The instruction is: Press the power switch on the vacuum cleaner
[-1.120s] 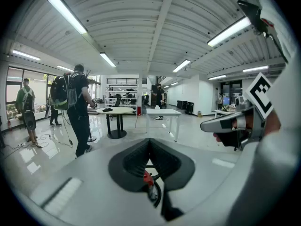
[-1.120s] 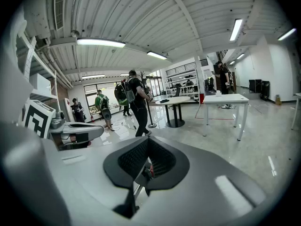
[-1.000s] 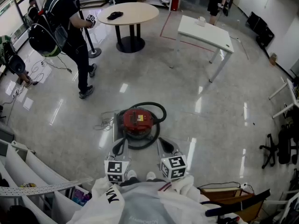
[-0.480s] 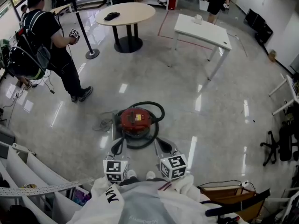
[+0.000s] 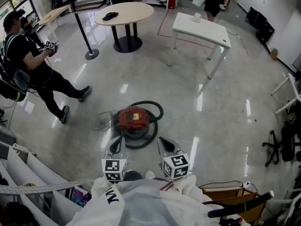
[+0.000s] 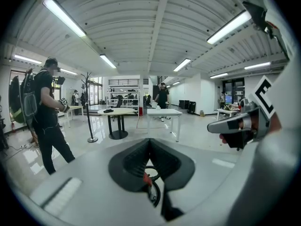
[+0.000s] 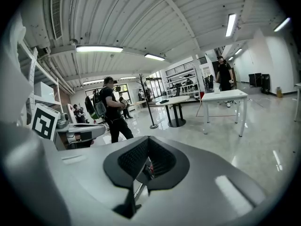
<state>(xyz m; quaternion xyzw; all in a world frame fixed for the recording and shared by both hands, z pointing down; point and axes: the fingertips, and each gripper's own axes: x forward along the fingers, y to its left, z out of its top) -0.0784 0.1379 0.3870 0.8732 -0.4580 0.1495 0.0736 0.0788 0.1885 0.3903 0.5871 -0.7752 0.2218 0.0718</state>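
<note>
Floor [image 5: 221, 126]: glossy grey, and it carries everything below.
White desk [image 5: 200, 29]: stands towards the far right of the floor.
Round table [image 5: 124, 13]: stands at the far side, left of the desk, with a dark object on top.
Person [image 5: 33, 74]: strides along the left edge of the floor, well apart from you.
Vacuum cleaner [image 5: 134, 120]: a red canister in the middle of the floor, straight ahead of you. You cannot make out its switch from here.
Hose [image 5: 157, 112]: black, looped on the floor round the canister.
Left gripper [image 5: 117, 144]: your jaws are pressed together with nothing between them, held over the hose loop's near left side.
Right gripper [image 5: 165, 145]: jaws likewise closed and empty, held just beside the loop's near right side.
</note>
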